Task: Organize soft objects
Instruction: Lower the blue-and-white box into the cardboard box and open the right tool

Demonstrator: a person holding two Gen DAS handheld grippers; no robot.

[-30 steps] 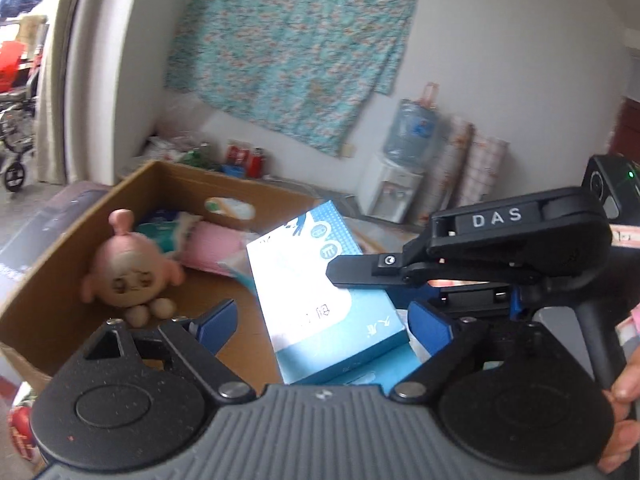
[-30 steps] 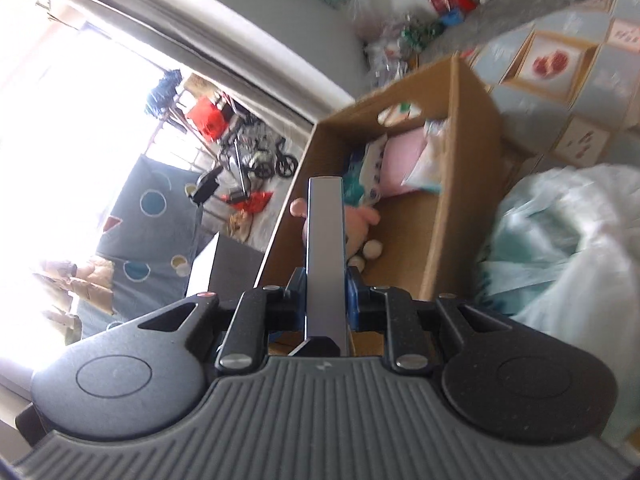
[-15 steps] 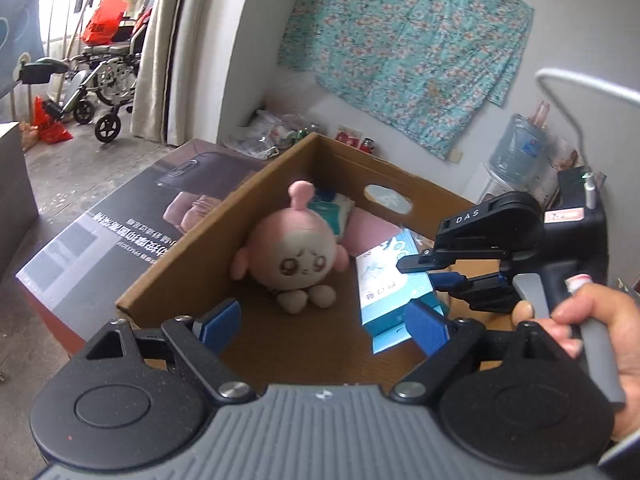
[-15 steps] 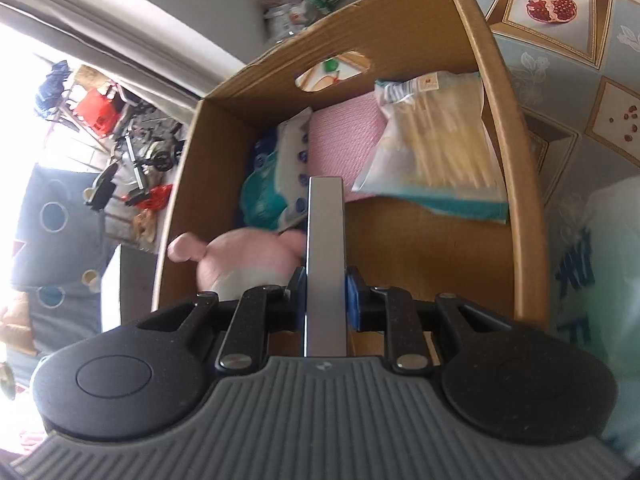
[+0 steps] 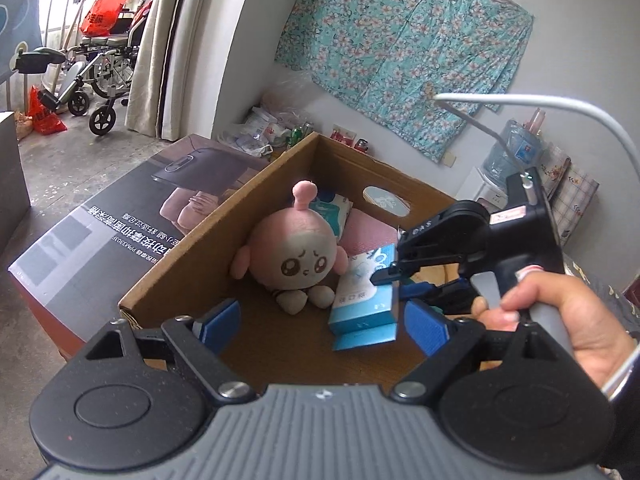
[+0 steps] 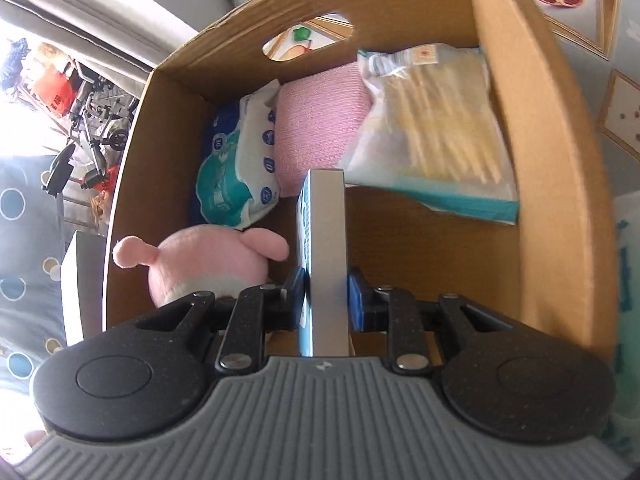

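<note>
**The blue pack is going into the box**

Most of the soft things look put away already. Inside the cardboard box (image 6: 560, 184) I can see a pink plush toy (image 5: 294, 250) with a sad little face, sitting near the left wall. Behind it, at the far end, there is a teal and white soft pack (image 6: 236, 176), a pink cloth (image 6: 320, 128) and a clear bag with yellow sticks (image 6: 436, 136). They lie side by side and touch each other.

One thing is not down yet. The right gripper (image 6: 325, 294) is pinching a flat blue and white pack (image 5: 366, 300), one blue pad pressed on each side. The pack stands on its thin edge, just beside the plush toy, with bare box floor on its other side. From the left camera its bottom edge looks like it is at the box floor, or very near it. I cannot tell if it is really touching. So I think this job is nearly done: the pack only needs to be let go.

The right hand (image 5: 568, 320) holds its gripper's handle at the right side of the box, and the tool points down and in.

The left gripper (image 5: 322, 322) waits by the near edge of the box. Its blue pads are spread wide apart and nothing is between them. It points at the toy and the pack, but it touches neither.

I cannot see if more soft things are waiting outside the box.
</note>
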